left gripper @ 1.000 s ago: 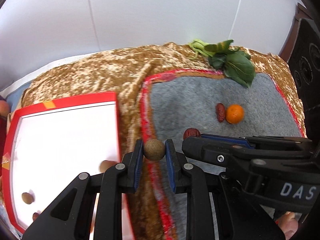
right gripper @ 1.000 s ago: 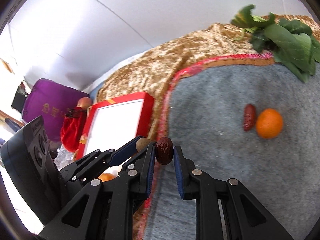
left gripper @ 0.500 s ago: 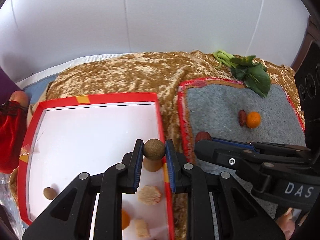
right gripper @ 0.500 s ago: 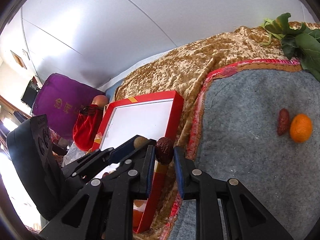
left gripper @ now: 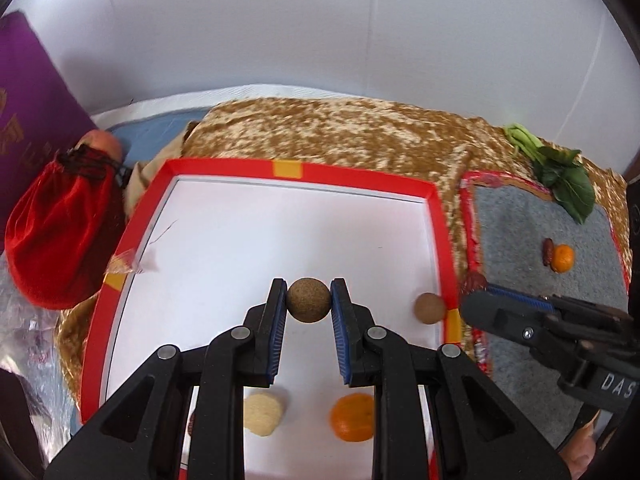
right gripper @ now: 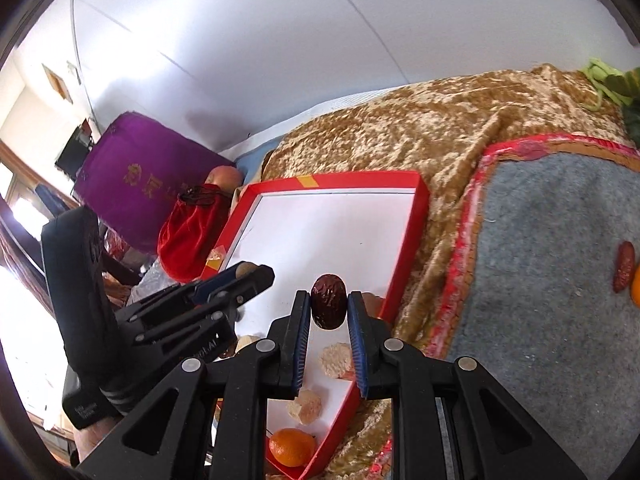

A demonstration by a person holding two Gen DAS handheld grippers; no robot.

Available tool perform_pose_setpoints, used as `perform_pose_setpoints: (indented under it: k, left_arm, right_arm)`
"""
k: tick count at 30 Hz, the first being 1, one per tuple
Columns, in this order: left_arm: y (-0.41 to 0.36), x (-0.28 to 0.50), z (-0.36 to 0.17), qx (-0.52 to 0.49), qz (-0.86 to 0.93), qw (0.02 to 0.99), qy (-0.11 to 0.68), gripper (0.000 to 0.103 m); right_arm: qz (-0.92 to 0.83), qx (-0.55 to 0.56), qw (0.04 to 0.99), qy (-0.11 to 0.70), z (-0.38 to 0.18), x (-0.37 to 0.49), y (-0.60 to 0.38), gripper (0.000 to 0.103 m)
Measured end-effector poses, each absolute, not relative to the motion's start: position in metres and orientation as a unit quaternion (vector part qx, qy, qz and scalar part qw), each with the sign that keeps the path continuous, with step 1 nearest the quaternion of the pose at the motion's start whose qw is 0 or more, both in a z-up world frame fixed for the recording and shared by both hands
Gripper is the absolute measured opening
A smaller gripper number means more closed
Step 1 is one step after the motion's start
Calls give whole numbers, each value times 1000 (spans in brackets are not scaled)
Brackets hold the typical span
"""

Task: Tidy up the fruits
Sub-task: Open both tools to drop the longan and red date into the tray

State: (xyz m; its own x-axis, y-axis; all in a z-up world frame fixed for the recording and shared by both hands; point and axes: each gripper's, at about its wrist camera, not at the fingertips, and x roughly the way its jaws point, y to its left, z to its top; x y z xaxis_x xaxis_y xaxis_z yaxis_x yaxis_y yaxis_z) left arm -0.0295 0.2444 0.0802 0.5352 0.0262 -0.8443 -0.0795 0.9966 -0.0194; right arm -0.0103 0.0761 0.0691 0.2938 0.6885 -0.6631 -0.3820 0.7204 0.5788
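Fruits pinched in both grippers [left gripper: 309, 301] [right gripper: 329, 307] above red tray [left gripper: 438, 216]

Right tool [right gripper: 329, 307] clamped on red date [right gripper: 329, 300], above red-rimmed tray [right gripper: 404, 248].

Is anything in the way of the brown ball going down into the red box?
Nothing visible. The brown ball in the left gripper hangs over bare white floor of the red box.

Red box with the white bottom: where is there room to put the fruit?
The far half of the red-rimmed white-floored box, toward its yellow-taped back rim, is bare. The near end is crowded: orange mandarin, pale round piece, brown ball.
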Motion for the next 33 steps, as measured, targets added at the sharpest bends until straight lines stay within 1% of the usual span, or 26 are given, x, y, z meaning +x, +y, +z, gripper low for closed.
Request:
perform_pose_setpoints:
  k: [4,9,17,18,24,29,32,33]
  left_arm:
    - [267,-27,70,-57,56,865,495,19]
    - [282,-23,62,-66,81,853,511,19]
    - [294,-21,50,-58,106,838,532,20]
    - [294,-22,49,-59,106,838,532,20]
    - [295,-22,49,-46,127,837,530,21]
    - [294,-20,48,-31,139,836,530,29]
    - [295,-20,48,-27,150,834,530,40]
    - [296,-21,48,-26,154,834,529,44]
  right_arm:
    - [350,139,782,497,57,-10,100,19]
    - [366,108,775,503,47,-20,125,19]
    - [364,79,782,500,44,-27,129,20]
    - [360,73,784,500,44,-28,130,22]
    - [352,40,793,496,43,-32,135,22]
    - [355,33,794,493,45,-34,137,23]
    - [355,35,794,492,48,-34,136,25]
    - [354,36,795,492,49,-34,135,28]
